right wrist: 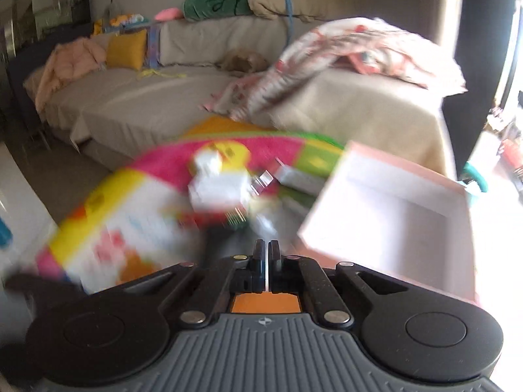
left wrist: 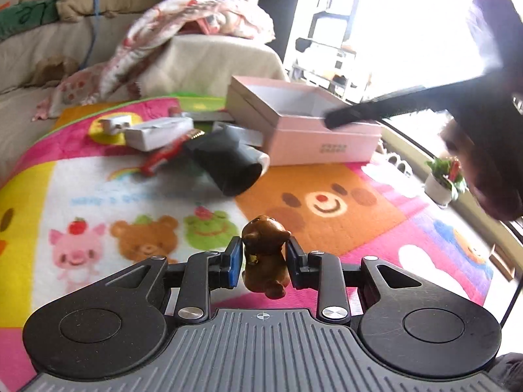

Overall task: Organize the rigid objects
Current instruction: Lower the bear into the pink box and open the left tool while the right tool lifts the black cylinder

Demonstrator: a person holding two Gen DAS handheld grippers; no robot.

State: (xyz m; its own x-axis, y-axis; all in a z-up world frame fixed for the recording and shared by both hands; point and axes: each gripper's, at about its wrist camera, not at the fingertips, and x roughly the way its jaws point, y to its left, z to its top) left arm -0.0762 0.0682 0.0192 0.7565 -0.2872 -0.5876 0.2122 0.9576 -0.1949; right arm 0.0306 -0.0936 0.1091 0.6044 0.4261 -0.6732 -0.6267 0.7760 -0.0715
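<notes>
My left gripper (left wrist: 264, 251) is shut on a small brown bear figurine (left wrist: 265, 254) and holds it above the colourful play mat (left wrist: 327, 209). An open pink box (left wrist: 304, 121) stands at the mat's far right; it also shows in the right wrist view (right wrist: 392, 215). My right gripper (right wrist: 267, 250) is shut with nothing between its fingers, beside the box's left edge. In the left wrist view it shows as a dark blurred arm (left wrist: 392, 106) over the box. A black cylinder (left wrist: 228, 163), a white box (left wrist: 157, 132) and a red item (left wrist: 160, 160) lie on the mat.
A beige sofa (right wrist: 157, 98) with a floral blanket (left wrist: 183, 32) borders the mat at the back. A small potted plant (left wrist: 444, 179) stands to the right by the window. The right wrist view is motion-blurred.
</notes>
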